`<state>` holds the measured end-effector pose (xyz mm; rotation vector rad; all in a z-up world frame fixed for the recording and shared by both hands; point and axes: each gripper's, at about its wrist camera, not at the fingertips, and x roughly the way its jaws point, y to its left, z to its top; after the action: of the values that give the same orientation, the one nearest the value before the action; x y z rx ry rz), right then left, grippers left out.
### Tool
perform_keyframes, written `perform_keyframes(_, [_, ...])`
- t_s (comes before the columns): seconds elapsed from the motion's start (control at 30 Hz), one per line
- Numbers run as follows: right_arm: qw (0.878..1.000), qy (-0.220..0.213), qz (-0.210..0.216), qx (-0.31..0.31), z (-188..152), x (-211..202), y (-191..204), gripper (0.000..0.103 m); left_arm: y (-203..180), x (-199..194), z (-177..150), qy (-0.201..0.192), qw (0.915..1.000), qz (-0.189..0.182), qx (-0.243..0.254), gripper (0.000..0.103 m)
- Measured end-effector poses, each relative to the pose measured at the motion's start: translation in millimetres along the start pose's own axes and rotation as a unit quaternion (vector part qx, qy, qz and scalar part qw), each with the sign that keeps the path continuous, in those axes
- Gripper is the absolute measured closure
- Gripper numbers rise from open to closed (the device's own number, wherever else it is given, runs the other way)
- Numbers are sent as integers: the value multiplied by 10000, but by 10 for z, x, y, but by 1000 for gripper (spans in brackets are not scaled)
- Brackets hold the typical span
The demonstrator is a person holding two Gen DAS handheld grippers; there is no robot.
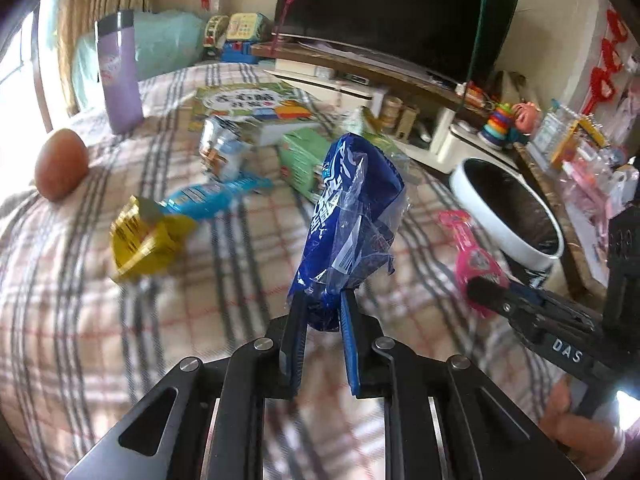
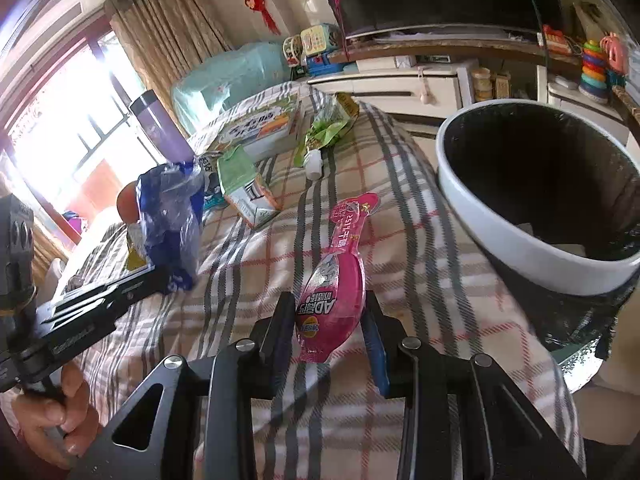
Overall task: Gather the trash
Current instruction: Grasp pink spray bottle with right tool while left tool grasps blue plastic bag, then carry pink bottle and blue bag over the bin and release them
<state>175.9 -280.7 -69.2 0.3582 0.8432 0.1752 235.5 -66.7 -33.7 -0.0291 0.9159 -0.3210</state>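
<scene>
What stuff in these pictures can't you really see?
- Inside of the white bin: right wrist view, too dark.
- Words on the blue wrapper: left wrist view, crinkled and blurred.
- Gold packet: left wrist view, motion blur hides its label.
- Brown round thing: left wrist view, glare from the window; can't tell what it is.
- Pink packet: its lower end sits between the right gripper fingers.

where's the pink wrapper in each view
Left wrist view: the pink wrapper lies right of centre on the plaid cloth, its near end between the right gripper's jaws.
Right wrist view: it sits at centre, between the jaws at the bottom.
Shared landmark: the white-rimmed bin, just right of it in both.
</scene>
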Motion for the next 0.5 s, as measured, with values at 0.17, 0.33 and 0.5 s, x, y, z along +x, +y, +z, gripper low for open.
perform_keyframes(0.17, [9999,-119,38,-8,-14,-161,-21,70,-73,-47,-35,90,9994,-336,-46,89])
perform_keyframes(0.33, [9996,-289,33,22,-28,-356,-85,70,-165,-45,2,88,9988,-482,42,89])
perform_keyframes(0.5, [9992,-402,-10,89,-28,-475,-168,70,-283,2,30,108,9981,-597,120,89])
